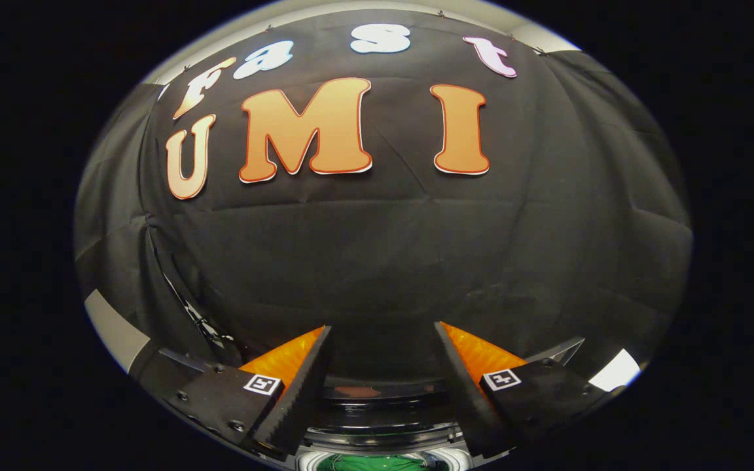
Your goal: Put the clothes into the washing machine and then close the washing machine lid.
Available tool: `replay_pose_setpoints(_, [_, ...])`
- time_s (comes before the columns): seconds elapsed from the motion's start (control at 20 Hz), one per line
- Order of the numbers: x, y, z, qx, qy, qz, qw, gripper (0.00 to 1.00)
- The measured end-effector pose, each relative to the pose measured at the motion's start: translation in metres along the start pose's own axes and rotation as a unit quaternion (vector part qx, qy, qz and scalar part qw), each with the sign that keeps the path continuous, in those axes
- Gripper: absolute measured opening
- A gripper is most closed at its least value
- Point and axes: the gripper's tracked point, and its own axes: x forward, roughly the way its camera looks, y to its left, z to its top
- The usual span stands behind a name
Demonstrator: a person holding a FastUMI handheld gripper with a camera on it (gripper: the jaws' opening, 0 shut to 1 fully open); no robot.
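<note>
My gripper is open, its two fingers wide apart with nothing between them, and it faces the black cloth wall. Low between the fingers lies the washing machine's top, a dark glossy lid or rim with a pale ring under it. Inside the ring, a patch of green cloth lies in the opening, close under the gripper. How far the lid stands up I cannot tell.
The black cloth booth wall hangs close ahead, beyond the fingers. A dark frame bar runs down along the wall on the left. Pale floor or wall strips flank the cloth on both sides.
</note>
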Motion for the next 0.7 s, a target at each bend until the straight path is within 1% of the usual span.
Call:
replay_pose_setpoints(0.2, [-0.019, 0.001, -0.005, -0.002, 0.010, 0.008, 1.000, 0.97])
replay_pose_setpoints(0.45, [-0.068, -0.003, -0.023, -0.006, 0.007, 0.016, 1.000, 0.97])
replay_pose_setpoints(0.7, [-0.104, -0.003, -0.044, 0.001, 0.004, 0.021, 1.000, 0.97])
